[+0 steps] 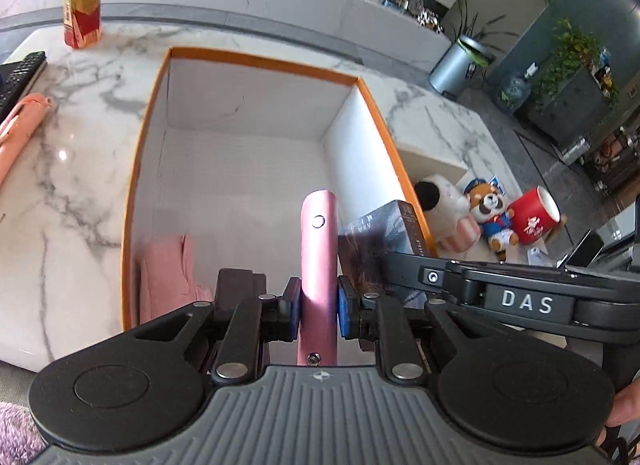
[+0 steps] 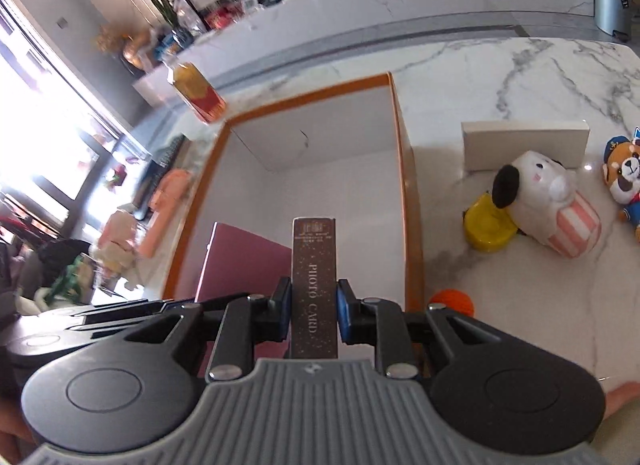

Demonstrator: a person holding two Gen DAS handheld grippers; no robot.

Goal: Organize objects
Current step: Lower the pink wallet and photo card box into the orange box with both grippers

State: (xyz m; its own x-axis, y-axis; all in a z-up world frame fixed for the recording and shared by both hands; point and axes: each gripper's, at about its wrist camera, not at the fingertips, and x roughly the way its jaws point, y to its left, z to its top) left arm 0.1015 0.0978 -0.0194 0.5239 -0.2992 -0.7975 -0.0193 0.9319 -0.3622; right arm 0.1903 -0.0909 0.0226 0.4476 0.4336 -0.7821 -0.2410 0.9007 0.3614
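Marble counter [image 2: 520, 77], "PHOTO CARD" box [image 2: 314, 285], "DAS" hand-held gripper [image 1: 528, 302]

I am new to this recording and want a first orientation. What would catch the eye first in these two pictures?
The big orange-edged white box on the marble table fills the middle. Over it, the left gripper clamps a pink flat case and the right gripper clamps a dark box printed PHOTO CARD. Right of the box lie plush toys, including a black-eared white dog.

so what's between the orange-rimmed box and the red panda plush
In the right wrist view, the dog plush on a yellow dish lies between the box and the red panda plush.
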